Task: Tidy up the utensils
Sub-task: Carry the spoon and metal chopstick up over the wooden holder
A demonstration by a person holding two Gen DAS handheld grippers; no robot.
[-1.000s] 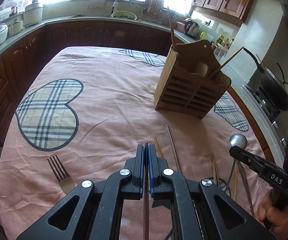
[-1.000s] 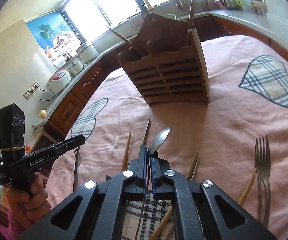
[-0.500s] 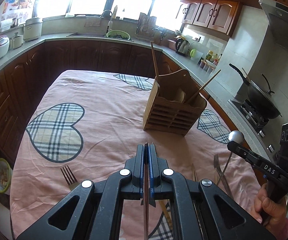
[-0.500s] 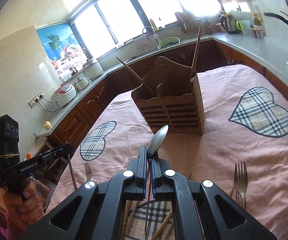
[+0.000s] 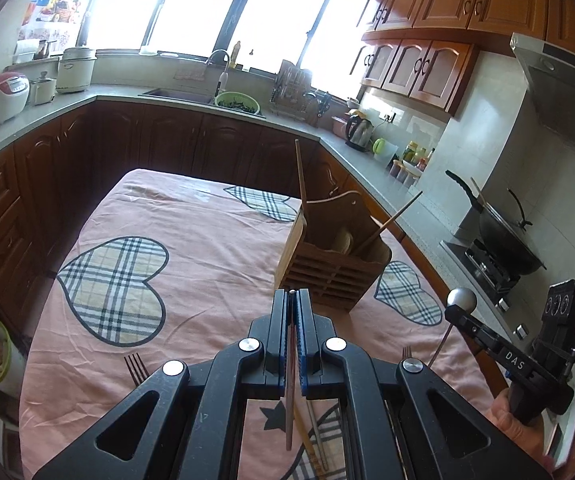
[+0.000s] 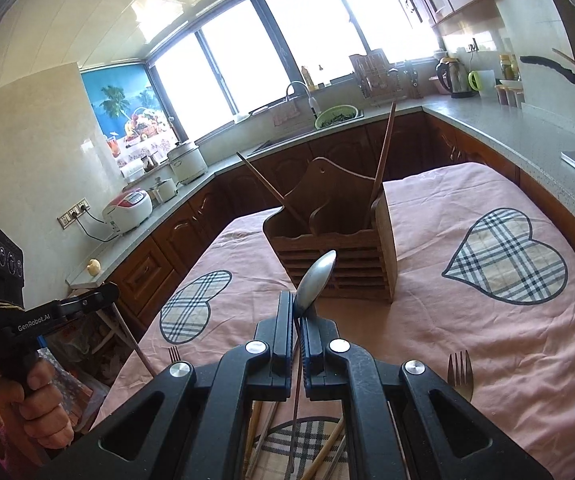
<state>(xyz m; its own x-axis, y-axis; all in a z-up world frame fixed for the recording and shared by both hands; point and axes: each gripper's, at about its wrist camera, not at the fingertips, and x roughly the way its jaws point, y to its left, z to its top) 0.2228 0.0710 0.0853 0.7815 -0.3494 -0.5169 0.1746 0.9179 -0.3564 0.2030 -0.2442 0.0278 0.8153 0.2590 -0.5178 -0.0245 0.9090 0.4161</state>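
While both hand-held grippers hang above a table draped in a pink cloth (image 5: 207, 248) with plaid hearts, each is clamped shut on one utensil. From its own camera, the left gripper (image 5: 292, 320) pinches a thin brown chopstick (image 5: 290, 392); the stick runs back between the closed jaws toward the camera, its tip just showing at the front. The right gripper (image 6: 296, 320) grips a metal spoon (image 6: 316, 280) by the neck, bowl poking up and forward, handle trailing down beneath. Dead ahead of both, and lower, stands the wooden utensil holder (image 6: 339, 248), upright, its compartments open at the top, with two wooden sticks already leaning out of it. Seen from the left camera, the holder (image 5: 333, 264) sits slightly right of the jaws, and the right gripper (image 5: 461, 304) hangs off to the far right. Neither hand looks clearly nearer. Each utensil's long axis probably needs tipping toward vertical to drop in. More forks (image 6: 460, 372) and chopsticks lie loose on the cloth below.
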